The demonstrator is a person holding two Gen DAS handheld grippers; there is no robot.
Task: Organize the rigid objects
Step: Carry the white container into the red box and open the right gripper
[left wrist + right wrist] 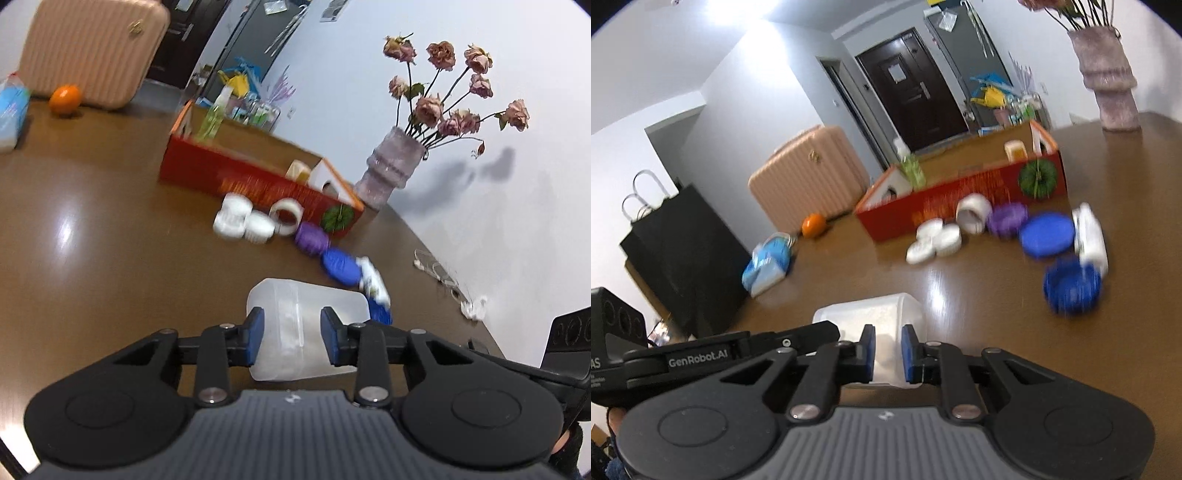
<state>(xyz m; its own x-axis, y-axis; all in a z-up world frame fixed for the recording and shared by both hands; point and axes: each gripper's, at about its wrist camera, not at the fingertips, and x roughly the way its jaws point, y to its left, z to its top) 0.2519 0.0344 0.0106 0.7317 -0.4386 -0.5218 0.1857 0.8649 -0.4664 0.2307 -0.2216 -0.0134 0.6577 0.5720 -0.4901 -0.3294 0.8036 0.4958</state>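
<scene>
A: Both tongs hold one thing. The left tongs [291, 332] are clenched on the translucent white container [306, 325], and the right tongs [888, 350] are clenched on the same container [879, 321] from another side.

B: Where is it going, one may guess?

A: Probably to the red box [258, 177], which stands well ahead of the tongs on the counter [92, 240]. Between the tongs and the box lie the white lids [240, 221], the tape roll [286, 218], the purple lid [312, 240] and the blue lid [338, 266].

B: So the person should keep both grips firm and pass above those lids?

A: Yes, and both hands should travel together, so the container does not twist.
</scene>
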